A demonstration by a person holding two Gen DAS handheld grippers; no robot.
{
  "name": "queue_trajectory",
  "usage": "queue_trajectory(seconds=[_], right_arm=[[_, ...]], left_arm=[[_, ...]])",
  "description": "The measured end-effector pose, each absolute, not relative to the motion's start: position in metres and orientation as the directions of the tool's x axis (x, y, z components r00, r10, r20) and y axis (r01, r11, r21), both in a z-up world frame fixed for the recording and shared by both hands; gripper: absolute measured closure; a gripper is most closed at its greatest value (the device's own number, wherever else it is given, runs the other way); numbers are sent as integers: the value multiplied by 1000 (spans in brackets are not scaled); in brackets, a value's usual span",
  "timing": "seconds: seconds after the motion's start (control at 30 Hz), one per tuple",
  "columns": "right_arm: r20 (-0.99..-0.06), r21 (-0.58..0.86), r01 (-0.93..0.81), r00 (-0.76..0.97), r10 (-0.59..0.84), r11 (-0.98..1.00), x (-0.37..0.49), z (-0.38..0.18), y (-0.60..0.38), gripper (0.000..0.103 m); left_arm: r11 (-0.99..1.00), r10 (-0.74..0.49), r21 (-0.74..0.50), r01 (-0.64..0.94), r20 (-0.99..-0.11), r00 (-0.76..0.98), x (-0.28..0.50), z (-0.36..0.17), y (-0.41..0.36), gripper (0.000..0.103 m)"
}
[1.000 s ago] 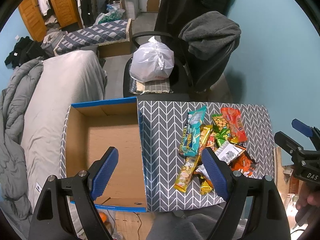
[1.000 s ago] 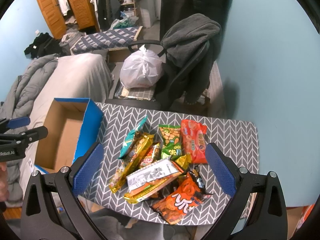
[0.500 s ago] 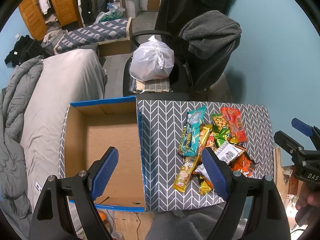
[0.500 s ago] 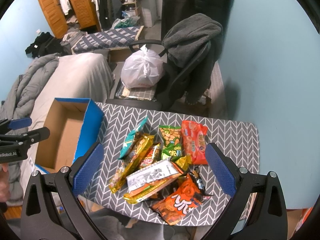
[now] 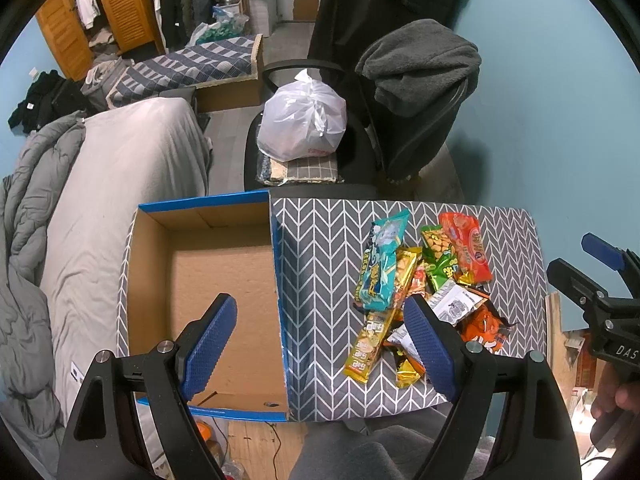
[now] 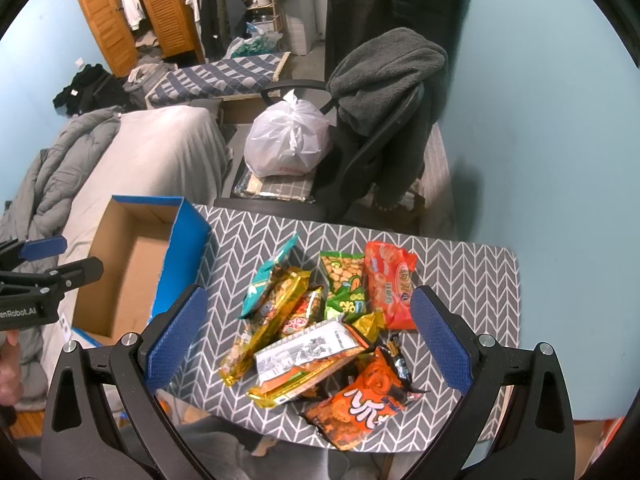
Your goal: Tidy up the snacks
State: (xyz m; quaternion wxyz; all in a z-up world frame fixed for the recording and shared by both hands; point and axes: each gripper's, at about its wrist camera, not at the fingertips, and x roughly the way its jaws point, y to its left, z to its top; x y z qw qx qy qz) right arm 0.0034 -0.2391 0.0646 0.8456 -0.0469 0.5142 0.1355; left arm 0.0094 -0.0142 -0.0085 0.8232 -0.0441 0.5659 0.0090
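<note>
Both grippers hang spread wide and empty above the bench. The right gripper (image 6: 308, 340) is poised over the heap of snack packets (image 6: 320, 328), its blue pads straddling most of the pile without touching any of it; the left gripper (image 5: 320, 344) hovers over the seam between the cardboard box (image 5: 208, 280) and the bench (image 5: 320, 248), one pad above the box floor, the other above the near edge of the heap.

Right below the right gripper lies a white-and-orange packet (image 6: 316, 354) on top of the others, with an orange crisp bag (image 6: 360, 404) at the near bench edge, a long gold bar (image 6: 268, 320) and a teal packet (image 6: 268, 276) to the left, a green peanut bag (image 6: 344, 284) and a red bag (image 6: 390, 284) beyond. The box, open and empty, sits at the left end of the bench, well apart from the heap.

Nothing is sorted yet, I judge. The packets overlap, so a closing gripper may pinch two at once or drag a neighbour along. The glossy film looks slippery, and the orange crisp bag could be nudged off the edge. The box's tall blue wall (image 6: 180, 260) could snag a low carry.
</note>
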Motion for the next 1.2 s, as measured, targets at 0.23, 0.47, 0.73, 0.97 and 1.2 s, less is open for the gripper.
queue_trajectory(seconds=[0.23, 0.47, 0.73, 0.97, 1.2], right_arm=[[-883, 60, -275, 433, 180, 959, 5, 65, -240, 3], [-884, 62, -275, 431, 181, 959, 5, 65, -241, 3], [-885, 63, -276, 429, 182, 959, 4, 65, -240, 3], [-885, 63, -275, 428, 181, 959, 4, 65, -240, 3], [-886, 64, -275, 426, 181, 959, 5, 64, -241, 3]], left_arm=[[996, -37, -64, -63, -932, 360, 8, -7, -16, 16], [996, -38, -64, -63, -933, 358, 9, -7, -17, 16], [996, -39, -65, -62, -933, 357, 8, -6, -20, 16], [996, -41, -67, -62, -934, 354, 8, -4, -23, 16], [996, -43, -68, -59, -935, 351, 9, -5, -24, 16]])
